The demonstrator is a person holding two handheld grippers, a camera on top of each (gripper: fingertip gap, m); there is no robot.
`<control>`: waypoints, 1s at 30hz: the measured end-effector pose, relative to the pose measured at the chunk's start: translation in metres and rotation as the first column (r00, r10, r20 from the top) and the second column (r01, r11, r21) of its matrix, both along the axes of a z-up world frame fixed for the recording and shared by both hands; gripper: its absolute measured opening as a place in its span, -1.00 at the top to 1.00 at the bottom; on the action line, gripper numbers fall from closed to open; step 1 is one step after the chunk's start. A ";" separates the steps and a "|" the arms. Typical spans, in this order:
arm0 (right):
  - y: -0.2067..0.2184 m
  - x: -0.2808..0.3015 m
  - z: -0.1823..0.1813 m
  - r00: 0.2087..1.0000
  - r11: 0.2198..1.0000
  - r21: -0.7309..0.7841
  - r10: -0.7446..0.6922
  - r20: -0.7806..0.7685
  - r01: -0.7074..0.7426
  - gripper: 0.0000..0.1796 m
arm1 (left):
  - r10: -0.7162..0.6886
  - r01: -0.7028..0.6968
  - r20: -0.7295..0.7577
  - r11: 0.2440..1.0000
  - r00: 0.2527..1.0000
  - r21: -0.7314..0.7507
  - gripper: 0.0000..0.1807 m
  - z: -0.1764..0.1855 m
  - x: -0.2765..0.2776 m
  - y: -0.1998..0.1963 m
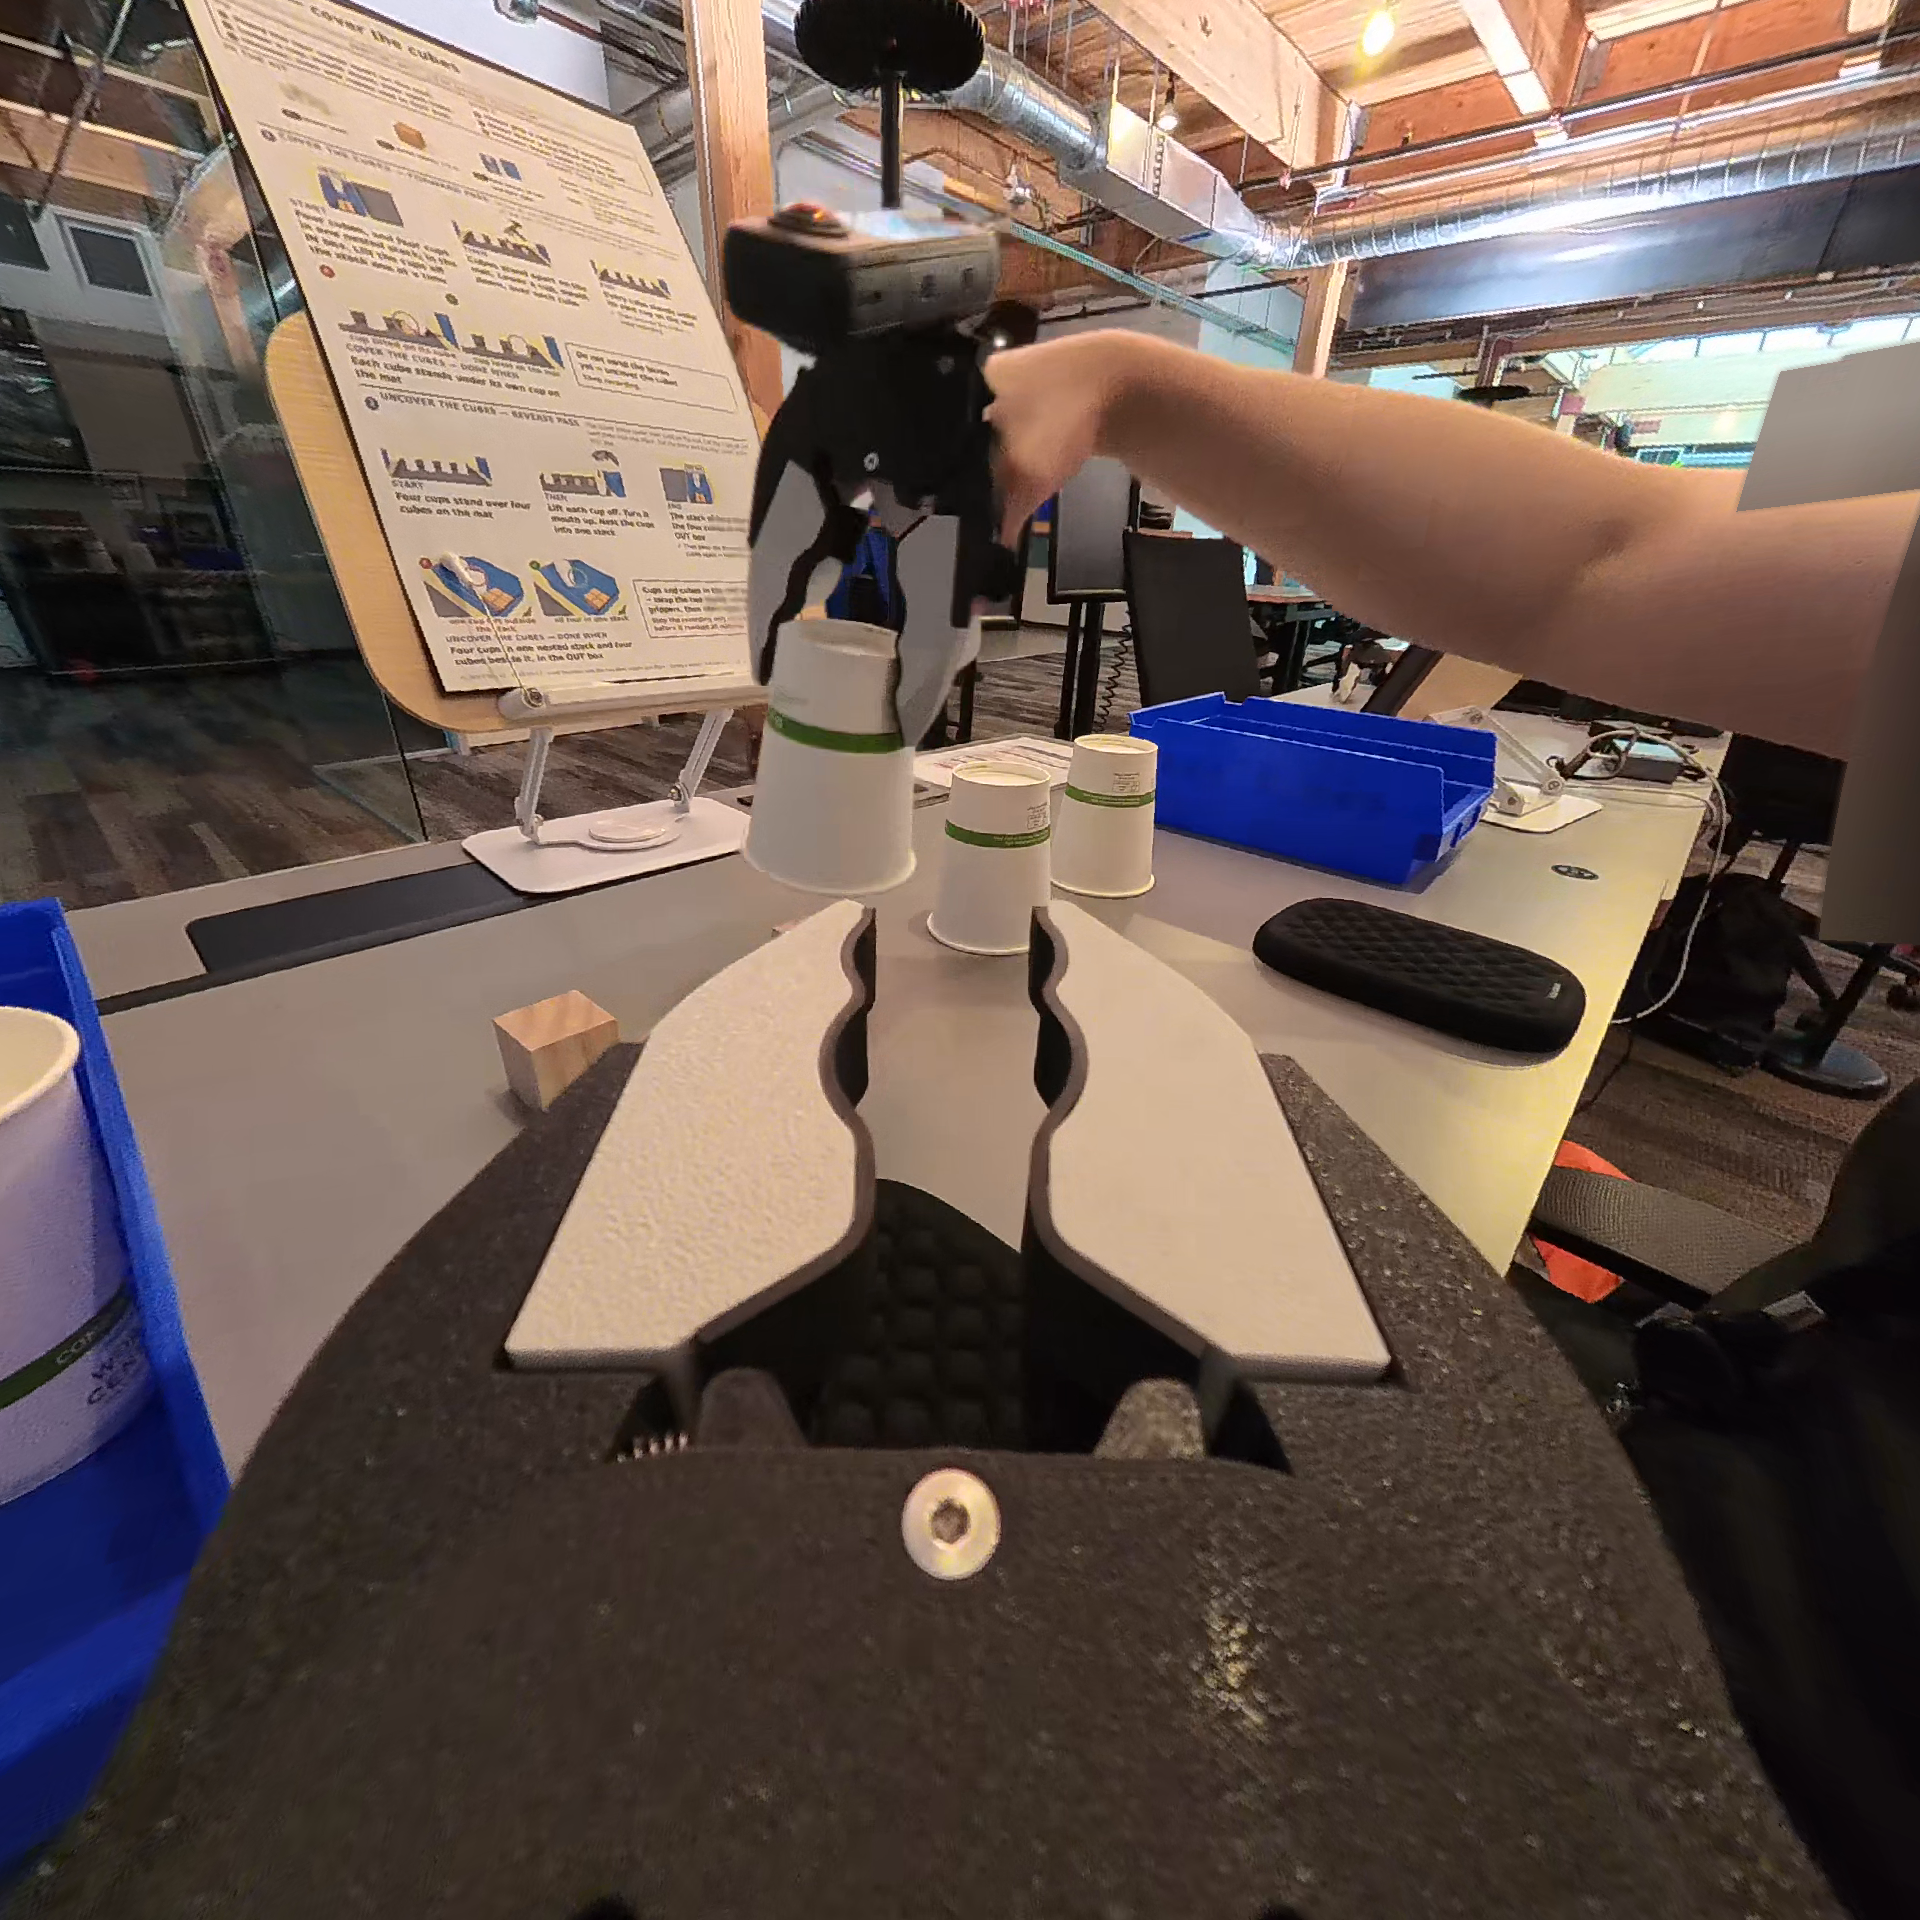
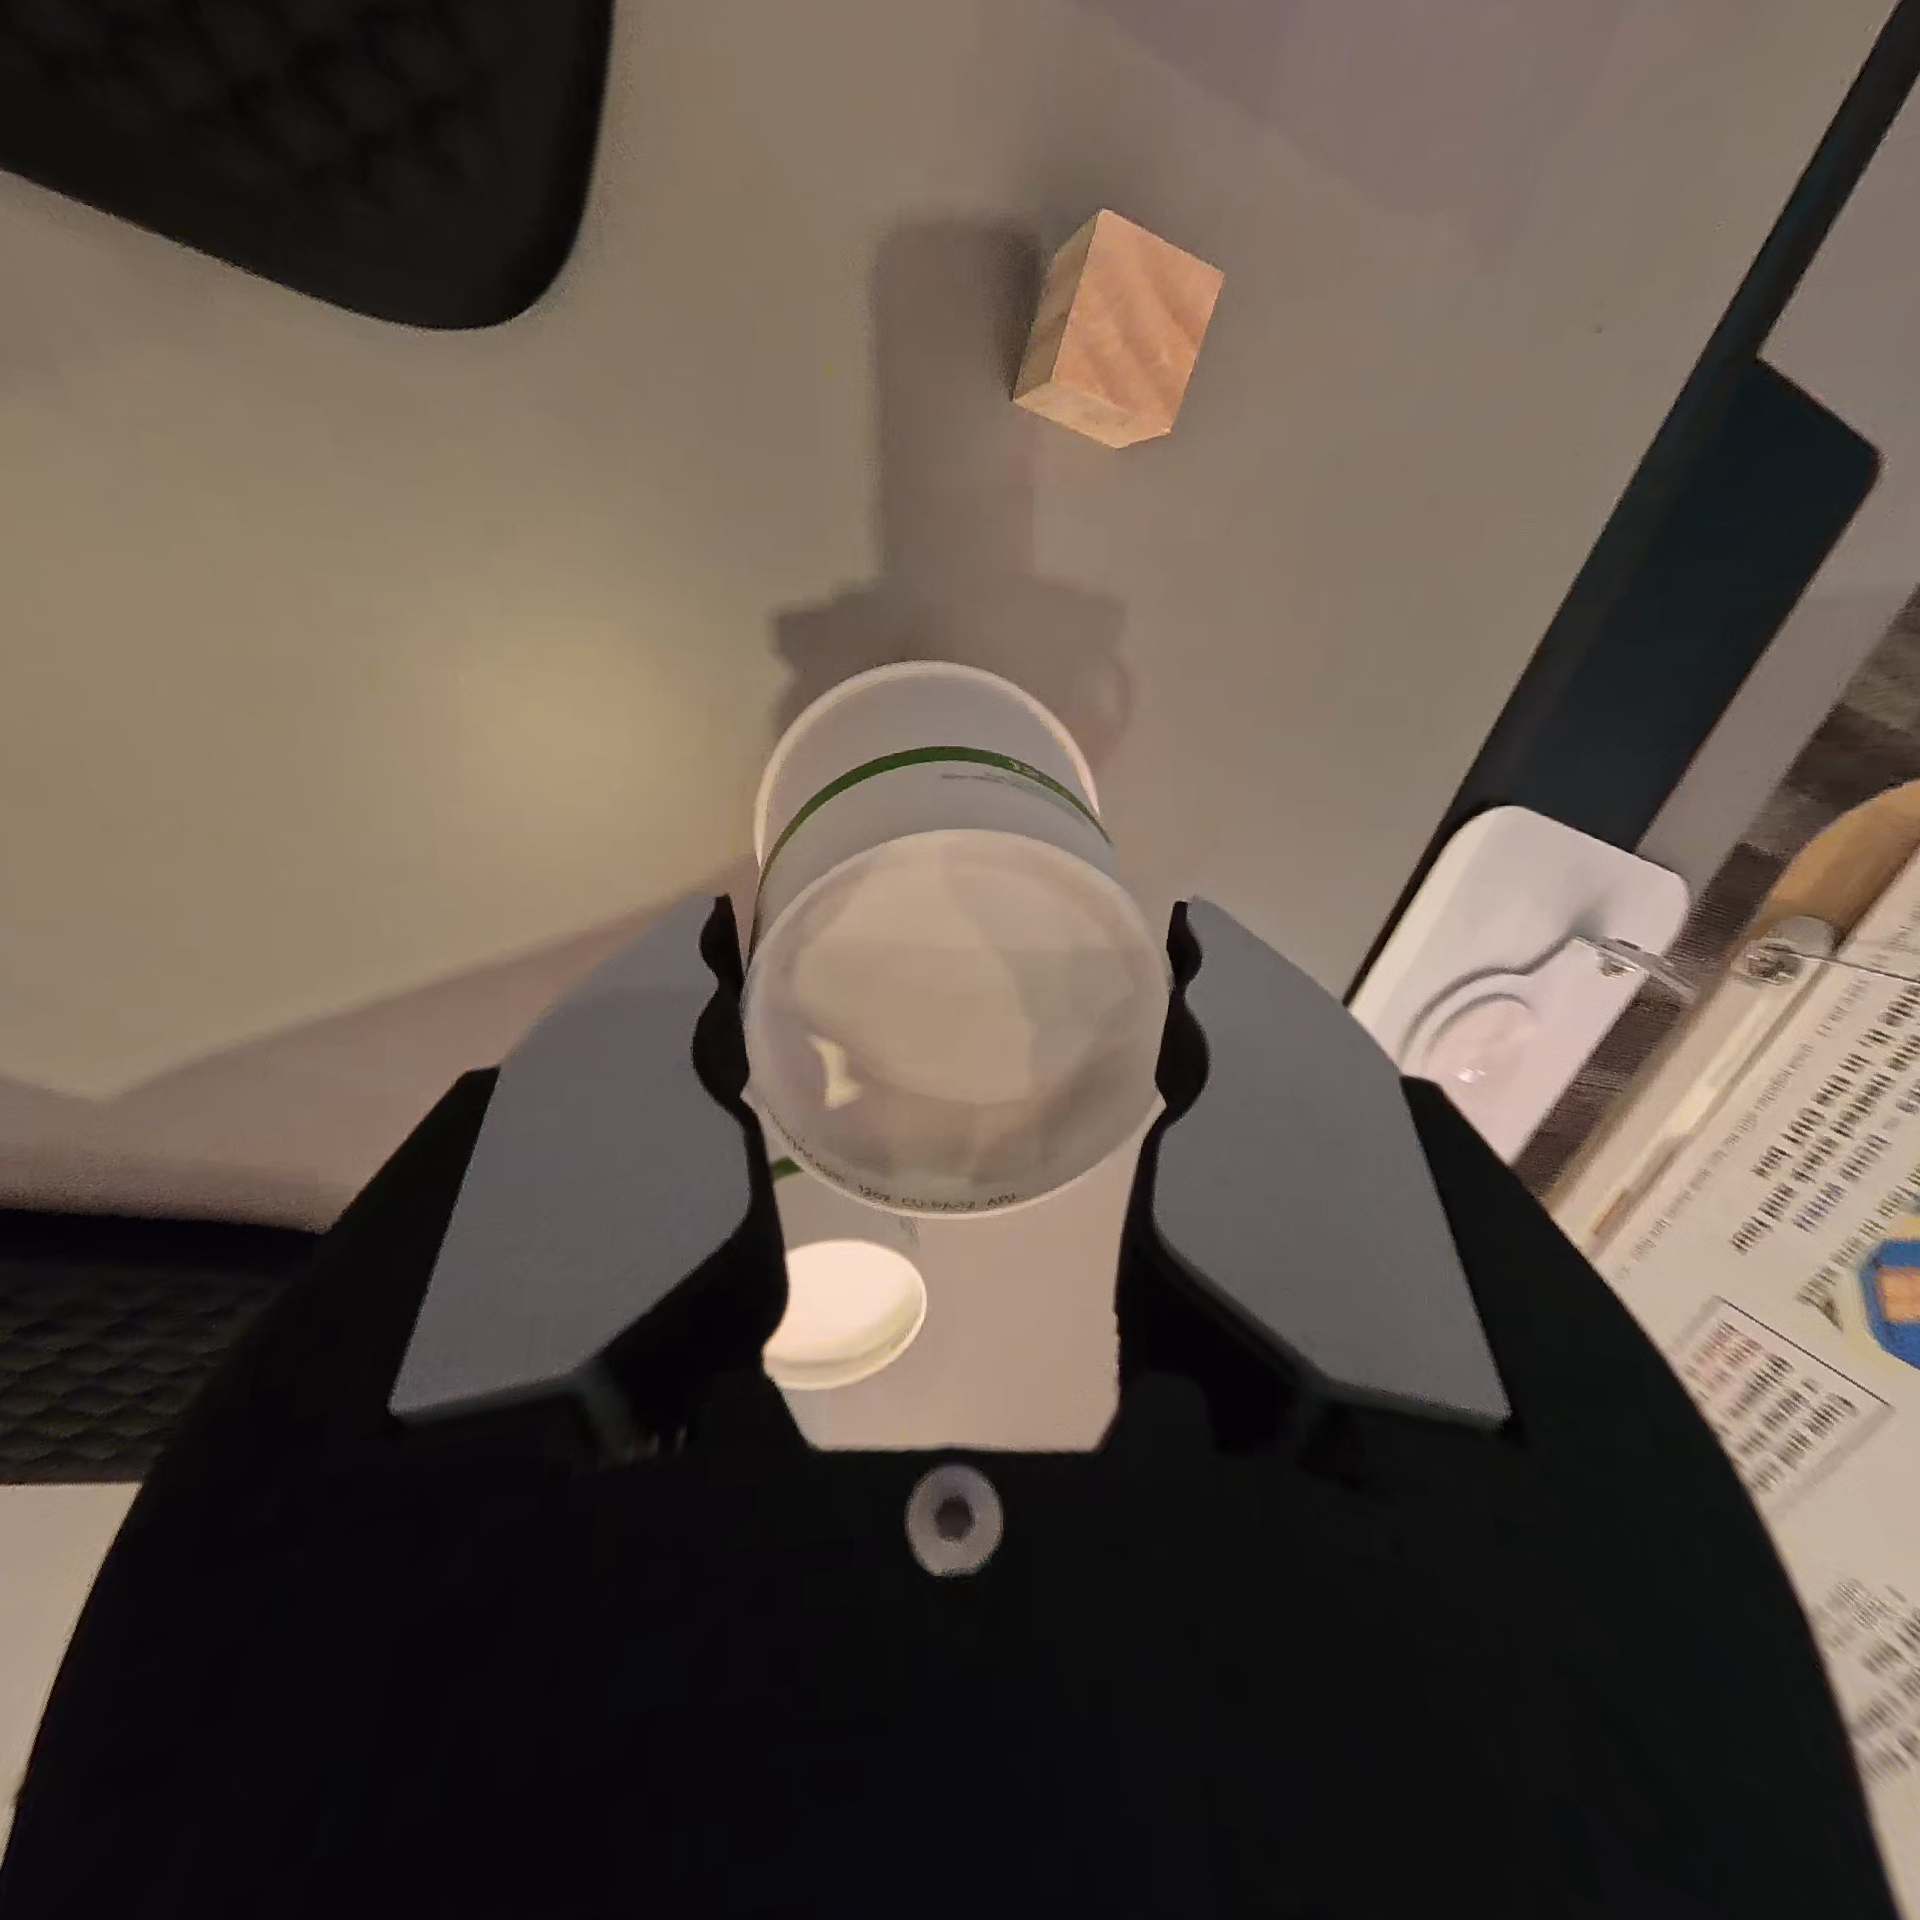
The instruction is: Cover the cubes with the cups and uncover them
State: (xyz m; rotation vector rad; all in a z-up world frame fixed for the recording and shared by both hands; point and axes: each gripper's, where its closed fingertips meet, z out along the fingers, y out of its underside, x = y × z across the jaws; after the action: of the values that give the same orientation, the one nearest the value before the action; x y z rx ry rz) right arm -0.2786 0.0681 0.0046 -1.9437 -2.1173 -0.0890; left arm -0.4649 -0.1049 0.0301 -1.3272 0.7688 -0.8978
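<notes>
My right gripper [image 2: 951, 914] is shut on a white paper cup with a green band [image 2: 935, 831], held mouth down above the grey table. In the left wrist view, this gripper [image 1: 847, 665] and its cup [image 1: 831, 800] hang in the air beyond my left fingertips. A bare wooden cube [image 2: 1117, 332] lies on the table past the held cup; it also shows left of my left gripper [image 1: 551, 1044]. Two more cups [image 1: 992, 862] [image 1: 1107, 816] stand mouth down on the table. My left gripper [image 1: 951, 935] is open and empty, low over the table.
A blue bin [image 1: 135, 1195] at the left holds another cup [image 1: 42, 1247]. A second blue bin [image 1: 1320, 779] stands at the back right. A black wrist rest [image 1: 1418, 971] lies at the right. An instruction board [image 1: 488, 364] on a white stand [image 2: 1517, 956] is at the back.
</notes>
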 end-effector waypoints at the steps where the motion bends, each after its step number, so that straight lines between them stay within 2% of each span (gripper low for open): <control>1: 0.002 -0.001 -0.006 1.000 1.000 -0.022 -0.012 -0.001 0.012 0.14 | -0.004 0.004 -0.003 1.000 1.000 -0.001 0.70 0.000 0.000 -0.001; 5: 0.012 0.000 -0.024 0.998 0.998 -0.050 -0.036 0.042 0.038 0.14 | 0.000 0.000 -0.003 1.000 1.000 0.005 0.70 0.001 -0.005 -0.004; 13: 0.022 0.003 -0.032 0.993 0.988 -0.108 -0.110 0.033 0.113 0.14 | 0.020 -0.021 0.030 1.000 0.999 0.014 0.73 0.007 -0.015 -0.005; 30: 0.022 0.009 -0.072 0.991 0.983 -0.132 -0.120 0.063 0.127 0.14 | 0.017 -0.017 0.007 1.000 1.000 0.013 0.74 0.007 -0.012 -0.006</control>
State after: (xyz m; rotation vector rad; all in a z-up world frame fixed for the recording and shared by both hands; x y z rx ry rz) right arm -0.2694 0.0899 -0.0671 -2.1747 -2.0847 -0.0224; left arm -0.4769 -0.1105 0.0367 -1.3170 0.7554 -0.8823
